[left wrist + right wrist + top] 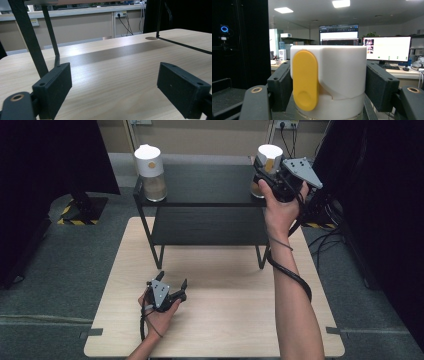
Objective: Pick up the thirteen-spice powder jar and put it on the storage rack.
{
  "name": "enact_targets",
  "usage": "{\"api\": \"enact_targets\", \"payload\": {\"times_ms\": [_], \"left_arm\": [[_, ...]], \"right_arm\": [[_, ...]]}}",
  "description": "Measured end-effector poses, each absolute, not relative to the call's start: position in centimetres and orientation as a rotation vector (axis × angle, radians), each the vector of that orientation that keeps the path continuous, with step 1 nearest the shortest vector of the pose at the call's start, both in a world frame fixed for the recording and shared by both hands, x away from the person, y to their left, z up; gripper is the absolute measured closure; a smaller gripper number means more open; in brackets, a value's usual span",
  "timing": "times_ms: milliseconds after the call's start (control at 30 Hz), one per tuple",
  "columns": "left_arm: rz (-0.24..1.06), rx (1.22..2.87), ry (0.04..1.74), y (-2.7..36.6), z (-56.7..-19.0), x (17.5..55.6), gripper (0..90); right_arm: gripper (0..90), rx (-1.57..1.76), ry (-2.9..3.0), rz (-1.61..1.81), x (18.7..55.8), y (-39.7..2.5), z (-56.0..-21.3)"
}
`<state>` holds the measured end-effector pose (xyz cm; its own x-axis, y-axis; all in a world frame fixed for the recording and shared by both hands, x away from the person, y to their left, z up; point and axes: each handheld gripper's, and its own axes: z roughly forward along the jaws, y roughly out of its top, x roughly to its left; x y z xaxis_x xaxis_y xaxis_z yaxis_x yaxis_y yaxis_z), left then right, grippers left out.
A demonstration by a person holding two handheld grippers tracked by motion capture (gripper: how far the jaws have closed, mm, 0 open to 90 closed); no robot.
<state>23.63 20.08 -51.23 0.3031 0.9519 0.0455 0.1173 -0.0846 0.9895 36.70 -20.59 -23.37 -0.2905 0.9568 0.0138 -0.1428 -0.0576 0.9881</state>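
A: Right gripper view, centre of frame: jar [329,82] with white cap and yellow oval tab sits between the two black jaws, which press its sides. No brand or writing readable on the cap.
B: High view agrees? 
A: Yes. Right gripper [272,177] at upper right, clamped on that jar at the right end of the black shelf [205,185]. Jar body mostly hidden behind gripper and hand; brownish contents barely visible.
B: Second jar?
A: Same type [150,172], upper left of frame, on the shelf's left end; small yellow mark, illegible.
B: Left gripper?
A: Lower centre [170,287], resting on the wooden table [225,320], jaws apart, holding nothing.
B: Background text?
A: Monitors, too blurred to read.
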Motion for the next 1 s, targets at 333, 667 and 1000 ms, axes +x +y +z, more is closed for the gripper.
{"api": "enact_targets", "payload": {"times_ms": [333, 667, 1000], "left_arm": [[0.961, 1.483, 1.037, 20.1, -51.2, 23.7, 12.4], [0.963, 1.485, 1.034, 20.1, -51.2, 23.7, 12.4], [0.964, 1.489, 1.035, 20.0, -51.2, 23.6, 12.4]], "right_arm": [[19.6, 0.985, 1.275, 1.523, 36.5, -20.4, -23.3], [8.2, 0.997, 1.330, 1.528, 35.7, -21.4, -22.8], [7.6, 0.982, 1.374, 1.555, 34.4, -23.1, -23.3]]}}
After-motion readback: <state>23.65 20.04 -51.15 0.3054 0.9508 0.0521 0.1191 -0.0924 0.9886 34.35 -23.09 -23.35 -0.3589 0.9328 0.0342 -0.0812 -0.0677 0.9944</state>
